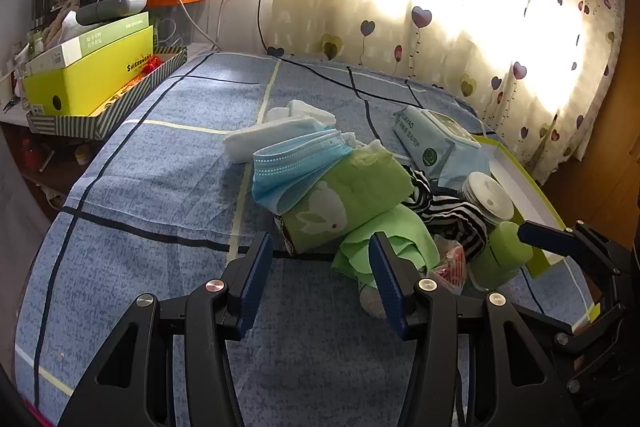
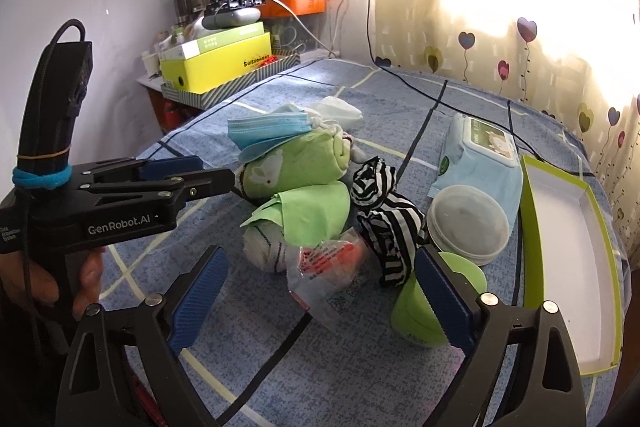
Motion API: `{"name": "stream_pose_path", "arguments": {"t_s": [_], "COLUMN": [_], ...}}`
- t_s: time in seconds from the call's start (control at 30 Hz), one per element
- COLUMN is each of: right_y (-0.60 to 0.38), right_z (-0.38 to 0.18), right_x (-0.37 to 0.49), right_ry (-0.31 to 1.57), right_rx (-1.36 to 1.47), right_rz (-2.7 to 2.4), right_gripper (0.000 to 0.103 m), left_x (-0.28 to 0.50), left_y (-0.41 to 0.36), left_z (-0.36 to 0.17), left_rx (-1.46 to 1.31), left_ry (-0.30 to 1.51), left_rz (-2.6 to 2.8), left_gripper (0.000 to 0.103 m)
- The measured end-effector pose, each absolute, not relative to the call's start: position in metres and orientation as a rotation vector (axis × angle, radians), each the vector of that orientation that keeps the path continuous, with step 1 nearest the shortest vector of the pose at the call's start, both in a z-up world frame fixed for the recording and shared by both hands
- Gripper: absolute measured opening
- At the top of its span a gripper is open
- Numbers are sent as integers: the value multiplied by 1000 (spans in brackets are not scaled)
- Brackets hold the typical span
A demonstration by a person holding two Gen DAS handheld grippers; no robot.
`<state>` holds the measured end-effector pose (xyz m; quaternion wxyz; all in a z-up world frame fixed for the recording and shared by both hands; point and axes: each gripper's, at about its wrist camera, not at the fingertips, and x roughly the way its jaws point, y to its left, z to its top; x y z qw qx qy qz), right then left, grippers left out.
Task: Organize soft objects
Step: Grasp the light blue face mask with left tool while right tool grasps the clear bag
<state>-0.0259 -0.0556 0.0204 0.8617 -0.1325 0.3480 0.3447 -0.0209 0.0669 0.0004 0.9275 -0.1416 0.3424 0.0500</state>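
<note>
Bed (image 1: 160,187) with a blue checked sheet, carrying a loose heap of soft and hard items near its middle. Left gripper (image 1: 320,281) hovers low over the sheet just short of the heap, jaws open and empty; in the right wrist view it (image 2: 200,173) appears side-on at the left, held by a hand (image 2: 86,277). Right gripper (image 2: 320,301) is likewise open and holds nothing — its jaws frame the near edge of the heap, the right finger lying in front of a green cup (image 2: 420,311).

Heap, far to near: a white cloth (image 1: 280,131); a blue mask (image 1: 296,171) draped on a rolled green towel (image 1: 344,207) with a white rabbit motif; a light-green cloth (image 1: 392,239) lying against the towel's near side, over a white sock (image 2: 264,251); a crinkled plastic bag (image 2: 332,275) with red print, nearest the right gripper. A striped cloth (image 2: 384,223), black and white, lies bunched just right of the green items, touching a round lidded tub (image 2: 466,223). Beyond the tub, a pack of wipes (image 2: 476,155).

At the bed's right edge — an open shallow box (image 2: 568,267), green outside and white inside. Beyond the bed's far left corner, a yellow box (image 1: 92,79) stands in a striped tray (image 1: 112,115). A heart-print curtain (image 1: 480,27) hangs behind, backlit.
</note>
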Motion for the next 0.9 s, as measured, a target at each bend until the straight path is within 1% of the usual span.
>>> {"name": "stream_pose_path", "arguments": {"t_s": [0.1,0.3,0.53,0.63,0.7,0.8,0.9], "right_y": [-52,-45,-40,-37,-35,-32,-31], "right_z": [17,12,3,-1,-4,-8,-11], "right_x": [-22,-18,-13,-11,-9,-8,-7], "right_ry": [746,767,796,810,820,828,832], "right_rx": [-286,-304,-345,-375,-394,-422,-443], "right_rz": [729,736,721,712,707,705,706], "right_gripper": [81,73,68,63,53,46,43], "left_x": [-20,-17,-4,4,9,19,26], "left_y": [73,86,102,107,109,111,112], "left_z": [0,-1,-2,-3,-4,-7,-10], "left_rx": [-312,-343,-359,-361,-356,-360,-356], "left_ry": [695,697,702,706,711,723,731], "left_rz": [92,107,121,117,117,106,97], "left_gripper": [51,51,51,51,51,51,51]}}
